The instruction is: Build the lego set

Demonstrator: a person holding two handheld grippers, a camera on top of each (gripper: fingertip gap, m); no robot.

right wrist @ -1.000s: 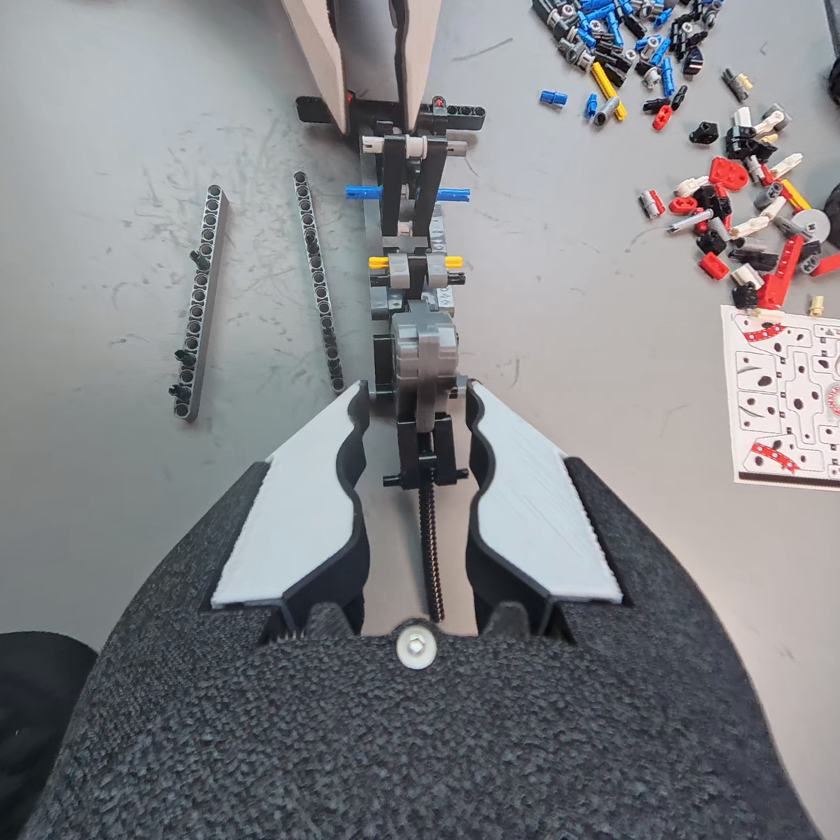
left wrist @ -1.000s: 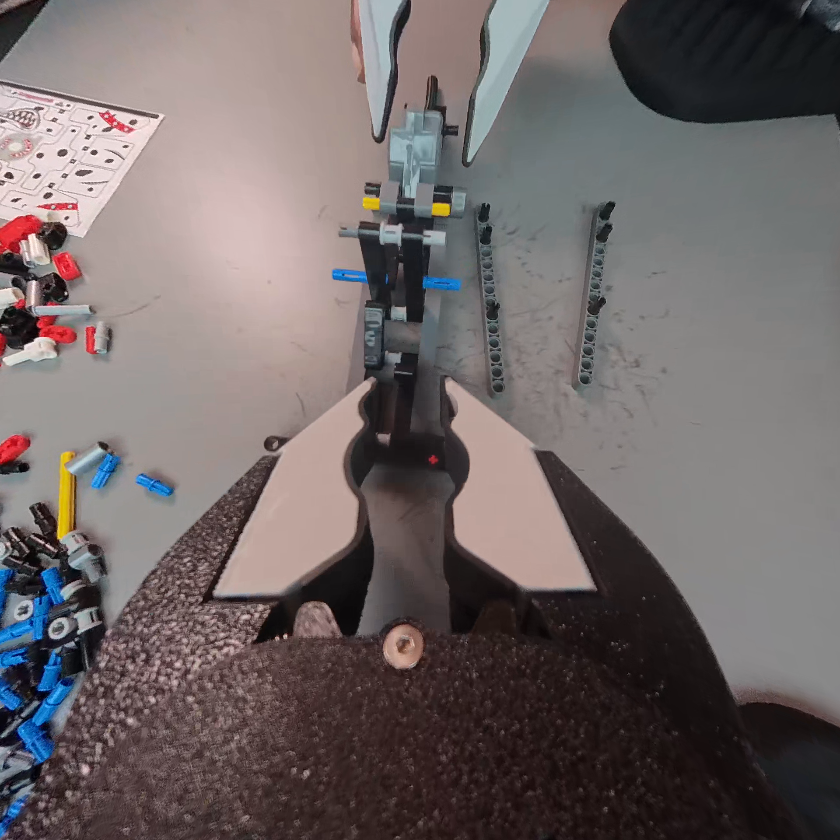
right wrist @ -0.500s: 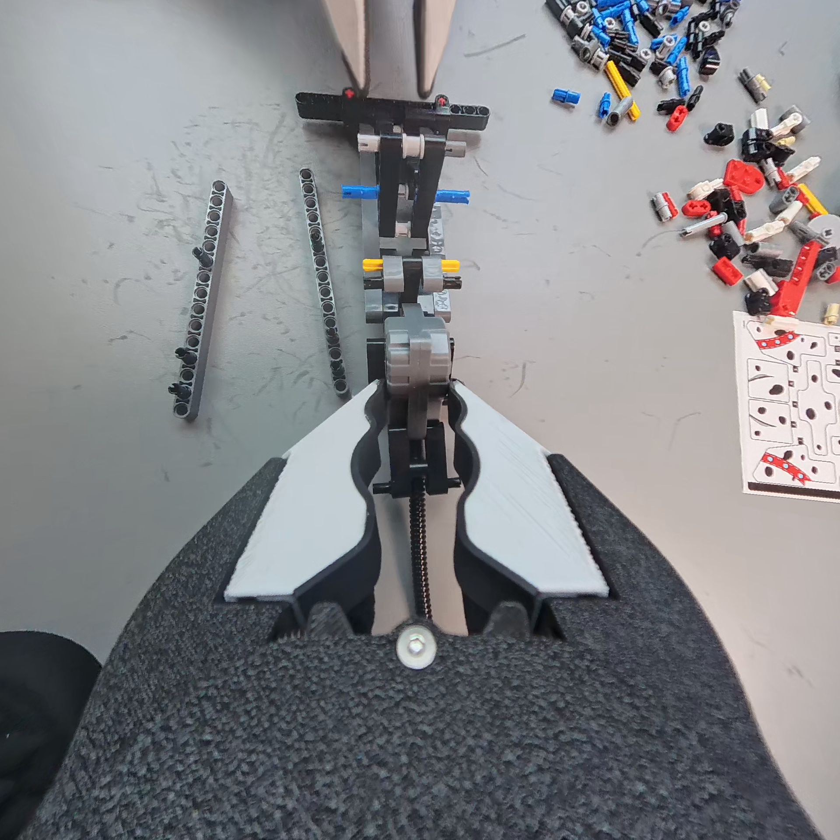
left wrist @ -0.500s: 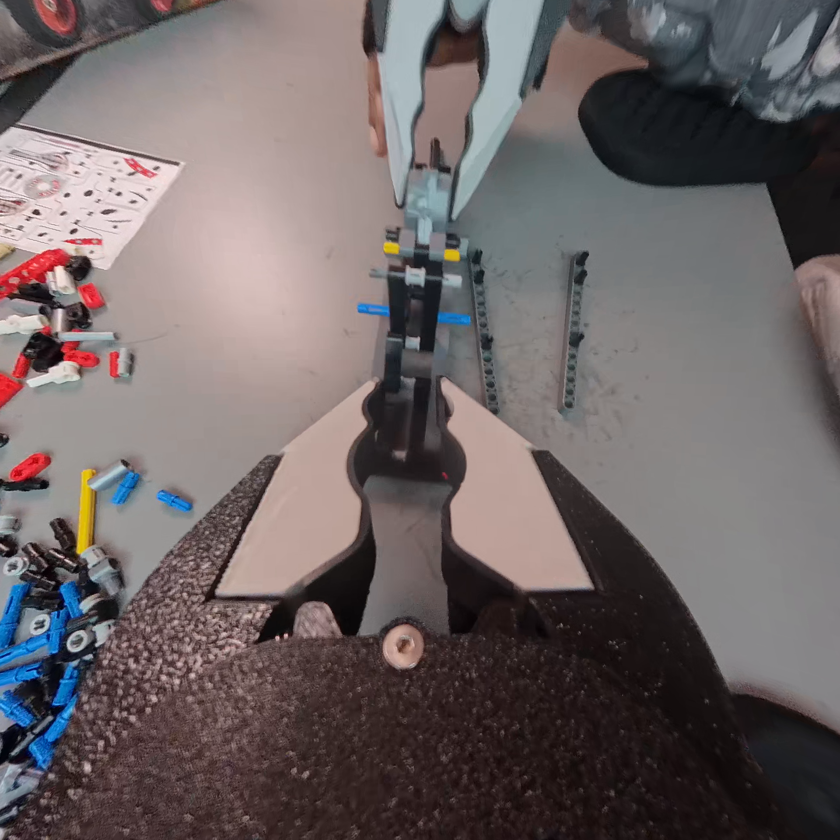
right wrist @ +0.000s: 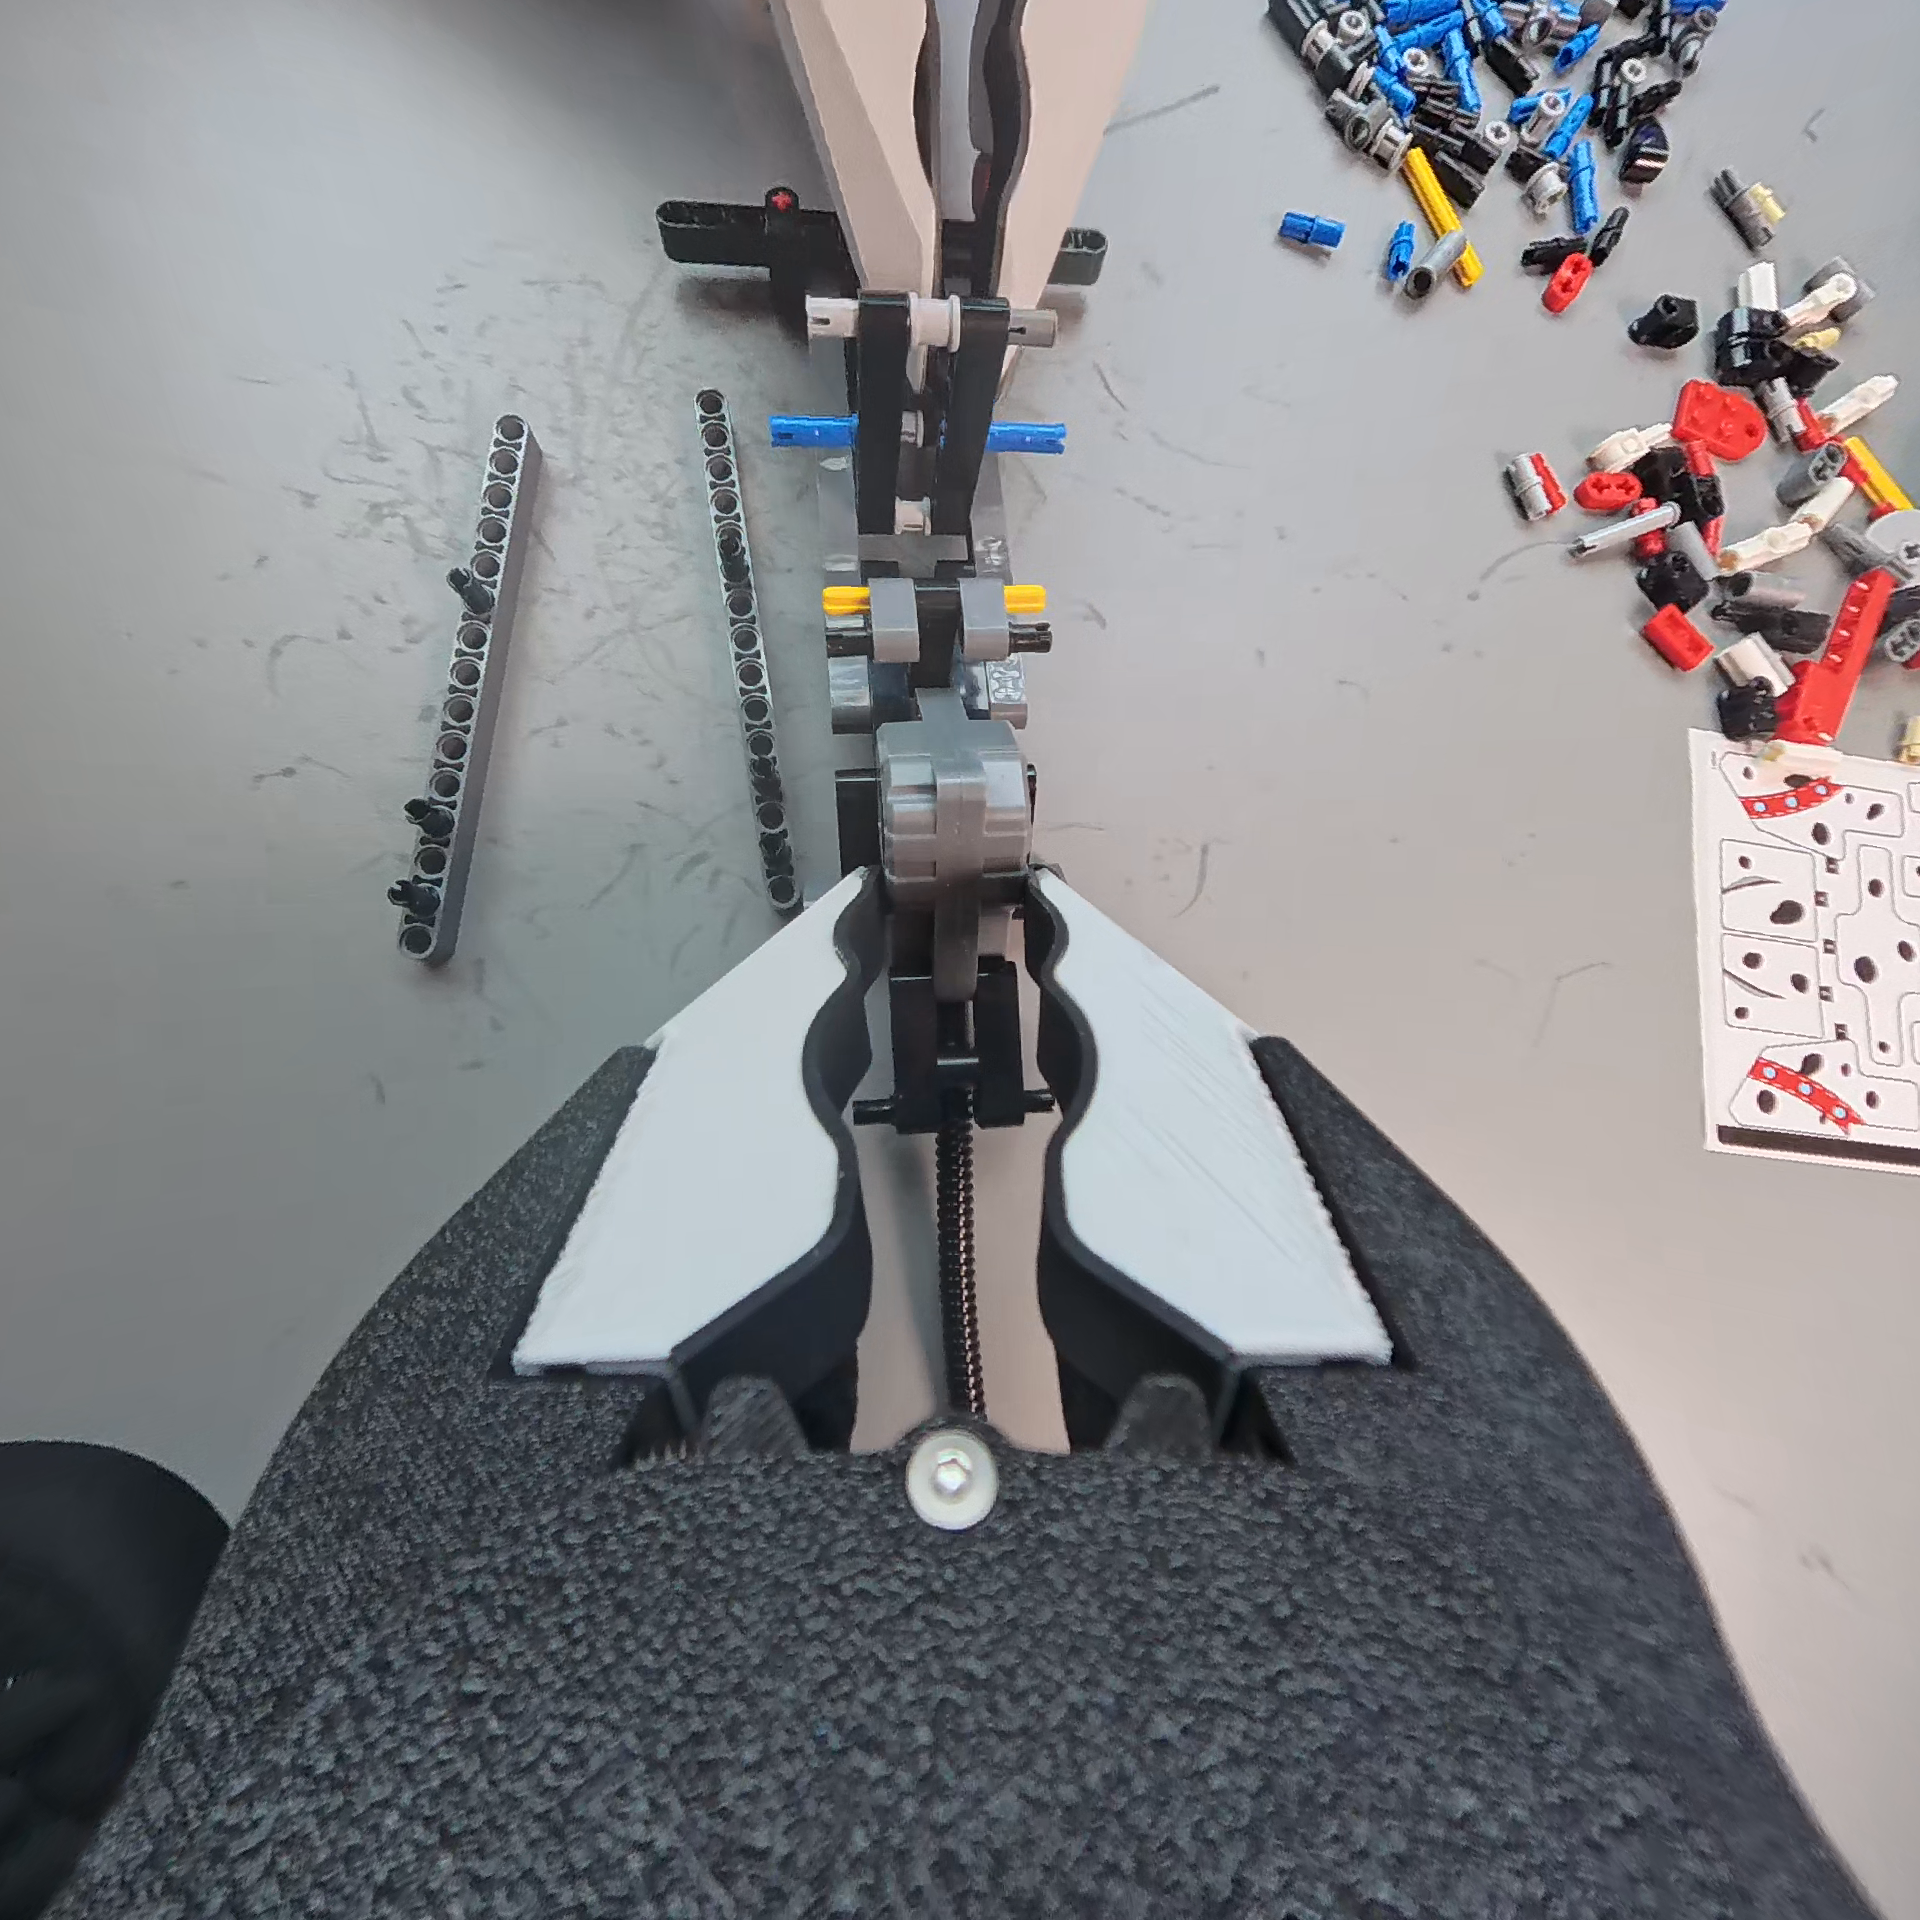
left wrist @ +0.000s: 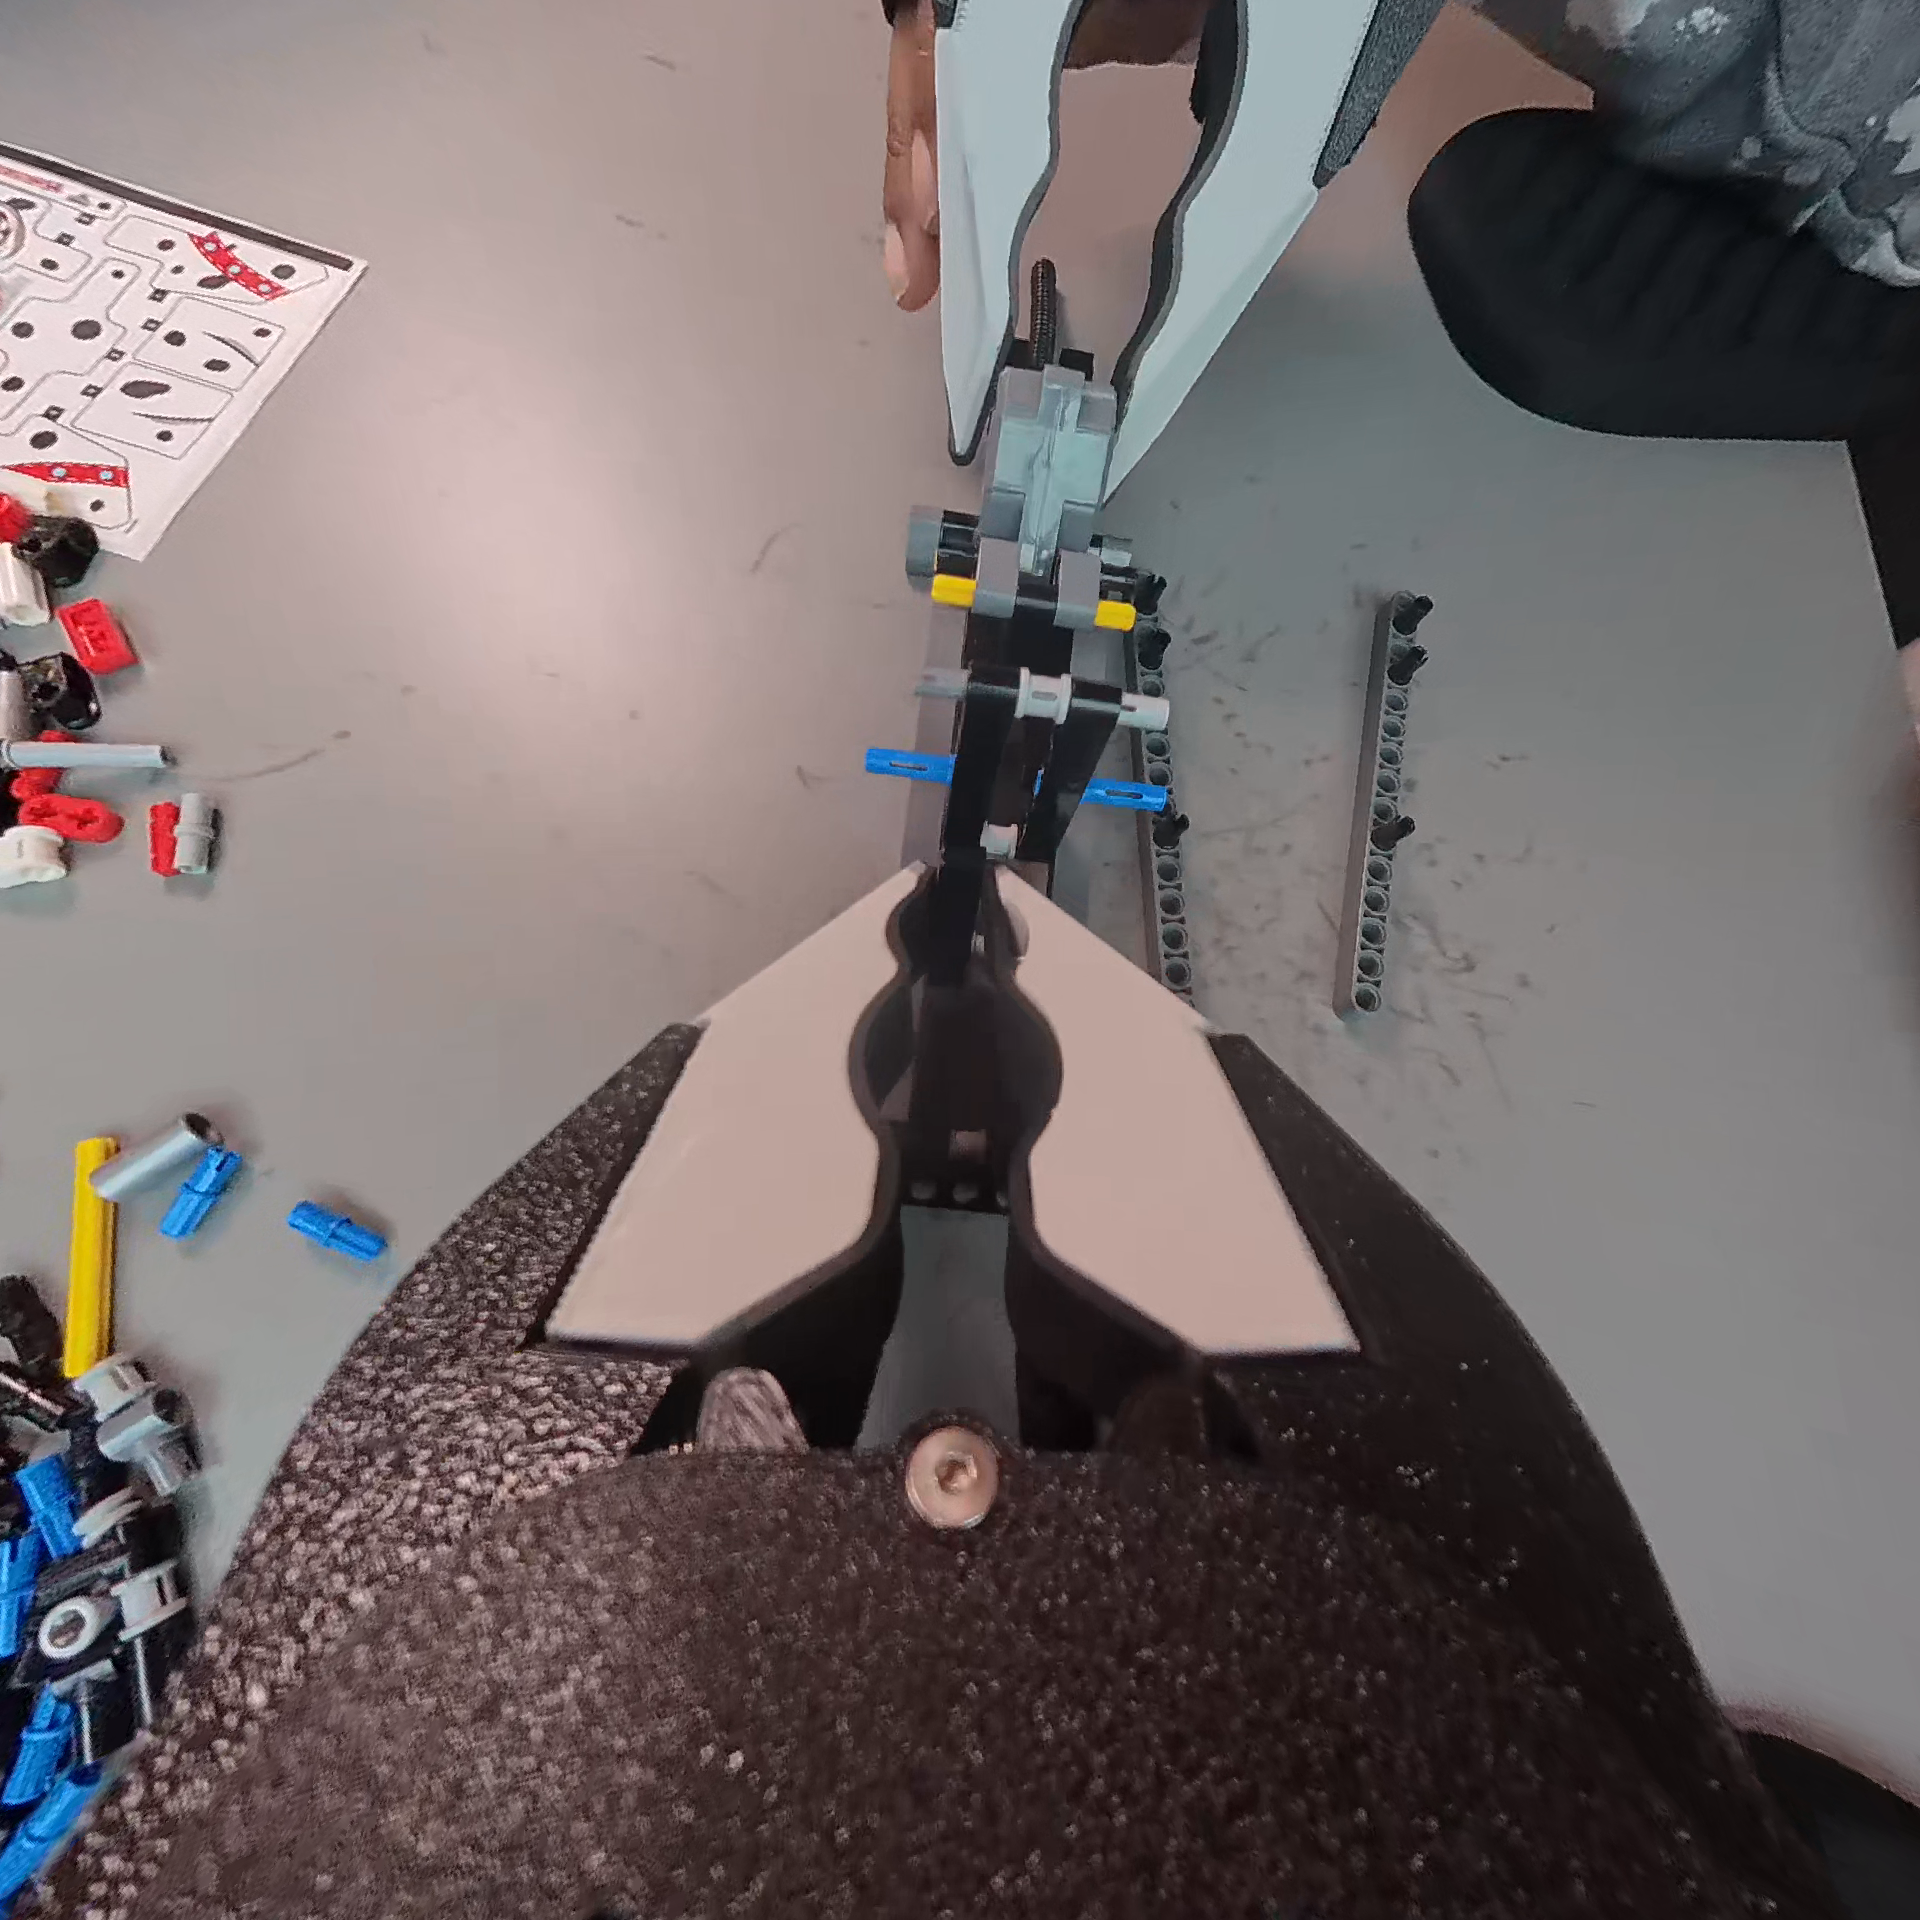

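The long lego assembly (right wrist: 940, 623) lies on the desk (right wrist: 312, 260), both tongs pinching it: left tongs (left wrist: 961, 883) its black end, right tongs (right wrist: 945, 894) its grey housing. Light, stiff, likely pops apart; grip solid beams.

A hobby or lab workspace is suggested: a scuffed grey bench (right wrist: 1351, 935) is strewn with loose Lego Technic pins and connectors (right wrist: 1475, 94), two grey perforated beams (right wrist: 468, 686) and a sticker sheet (right wrist: 1818, 956).
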